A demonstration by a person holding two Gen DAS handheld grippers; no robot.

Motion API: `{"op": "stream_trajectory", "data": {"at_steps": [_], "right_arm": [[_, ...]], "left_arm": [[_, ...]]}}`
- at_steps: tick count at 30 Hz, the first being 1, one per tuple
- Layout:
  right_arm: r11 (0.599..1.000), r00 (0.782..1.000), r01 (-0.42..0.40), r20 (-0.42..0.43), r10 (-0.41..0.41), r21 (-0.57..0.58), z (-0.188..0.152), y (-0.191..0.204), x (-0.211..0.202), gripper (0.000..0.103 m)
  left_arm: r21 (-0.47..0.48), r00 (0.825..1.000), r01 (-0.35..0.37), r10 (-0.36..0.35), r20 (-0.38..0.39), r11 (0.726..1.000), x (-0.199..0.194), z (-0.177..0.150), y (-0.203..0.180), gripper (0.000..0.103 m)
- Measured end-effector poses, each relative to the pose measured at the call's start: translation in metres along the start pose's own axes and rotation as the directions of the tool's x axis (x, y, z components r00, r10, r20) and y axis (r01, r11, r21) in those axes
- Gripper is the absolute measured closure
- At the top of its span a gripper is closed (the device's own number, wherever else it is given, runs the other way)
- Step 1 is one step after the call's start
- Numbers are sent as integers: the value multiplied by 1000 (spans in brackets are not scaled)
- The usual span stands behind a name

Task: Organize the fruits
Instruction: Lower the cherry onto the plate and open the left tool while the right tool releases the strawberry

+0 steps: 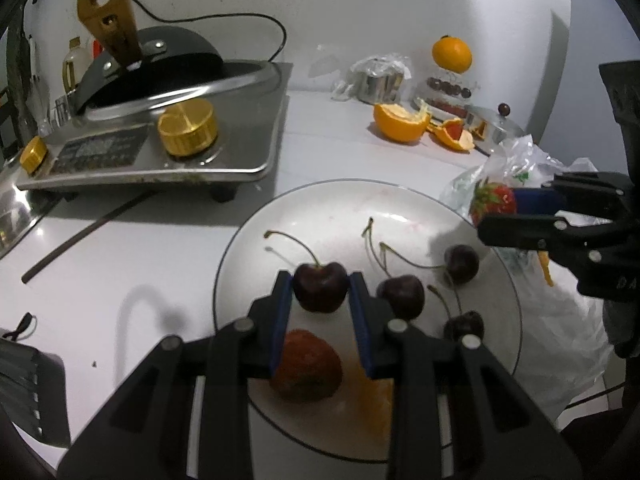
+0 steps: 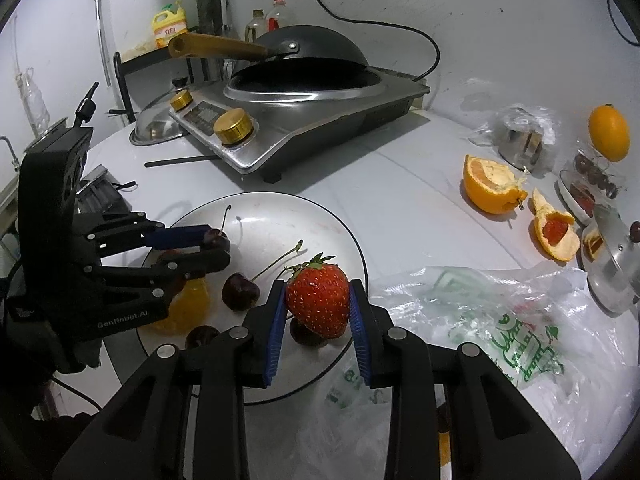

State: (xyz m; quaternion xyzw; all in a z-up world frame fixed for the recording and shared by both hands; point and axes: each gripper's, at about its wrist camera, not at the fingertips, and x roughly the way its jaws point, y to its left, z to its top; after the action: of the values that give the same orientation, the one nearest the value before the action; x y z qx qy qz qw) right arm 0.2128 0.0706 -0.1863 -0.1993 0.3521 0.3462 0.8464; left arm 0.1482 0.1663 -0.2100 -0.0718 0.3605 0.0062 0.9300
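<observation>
Pinching a dark cherry (image 1: 320, 286) between its blue pads, the left gripper (image 1: 320, 292) holds the fruit over the middle of the white plate (image 1: 256, 240), the stem curling up toward the plate's far rim. The right gripper (image 2: 319, 300) is clamped on a red strawberry (image 2: 318, 300), leafy cap up, above the plate's right edge where it meets the crumpled plastic bag (image 2: 500, 320). On the plate lie three more cherries (image 1: 402, 296) toward its right side, a second strawberry (image 1: 306, 364) near the front rim under the left gripper, and an orange segment (image 1: 376, 396) just beside it. The plate sits at the front of the white counter (image 1: 120, 264). Behind it, toward the back left corner, stands a steel induction cooker (image 2: 304, 128) with gold knobs and a black wok (image 2: 304, 56) on top; a dark chopstick (image 1: 84, 240) lies beside its base. Toward the counter's back right, a half-peeled orange (image 2: 488, 184) and peel pieces (image 2: 556, 232) lie near a whole orange (image 2: 609, 132) perched on a clear container of fruit.
</observation>
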Motion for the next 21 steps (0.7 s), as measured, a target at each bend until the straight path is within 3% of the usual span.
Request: {"op": "stream_trajectory", "data": {"at_steps": [6,9,11,18,21], "right_arm": [[1000,1000,3,-5,-3,-7,2,3,2,71],[1000,1000,8,-7,-8,-9,2,5,2,71],[1000,1000,8,-6,-8,-11,2,6,1,71],[999,1000,11,-6,-11,-33,5,14,0,71],[999,1000,18,-4,-19,-44,7,17,-1,71]], "left_arm": [[-9,1000,1,-1,-11,1000,3,1,2,72],[-1,1000,-14,14,-15,1000,2,3,0,62],[-2,1000,-11,11,-8,1000,-1,3,0,50],[4,1000,9,-9,13,1000,-14,4,-2,49],[8,999,-4,4,33,1000,-22,5,-1,38]]}}
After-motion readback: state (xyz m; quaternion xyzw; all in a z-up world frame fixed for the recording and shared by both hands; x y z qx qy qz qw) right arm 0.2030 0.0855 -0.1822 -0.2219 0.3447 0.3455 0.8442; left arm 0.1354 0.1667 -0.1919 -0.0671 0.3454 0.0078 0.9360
